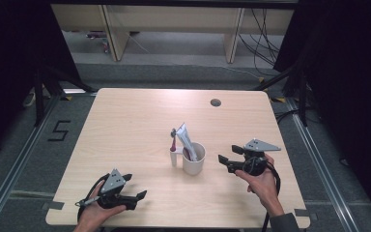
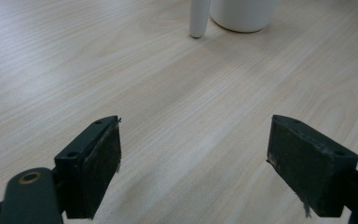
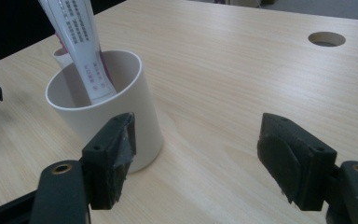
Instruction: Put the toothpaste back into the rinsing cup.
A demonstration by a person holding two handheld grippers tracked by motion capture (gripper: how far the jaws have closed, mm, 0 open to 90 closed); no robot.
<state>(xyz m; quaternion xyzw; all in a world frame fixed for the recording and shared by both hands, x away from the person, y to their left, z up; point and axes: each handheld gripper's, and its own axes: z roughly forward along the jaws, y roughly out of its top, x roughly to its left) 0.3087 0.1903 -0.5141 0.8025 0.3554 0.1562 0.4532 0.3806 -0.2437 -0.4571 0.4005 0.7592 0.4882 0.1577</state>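
A white cup stands near the middle of the table, with a white and pink toothpaste tube leaning out of it. In the right gripper view the cup and tube are just ahead at the left. A small white holder with a toothbrush stands against the cup's left side. My right gripper is open, a short way right of the cup, with nothing between its jaws. My left gripper is open near the table's front left edge, pointing toward the cup.
The light wooden table has a round cable hole at the back right. Dark curtains flank both sides. Wooden furniture legs and cables sit on the floor beyond the table.
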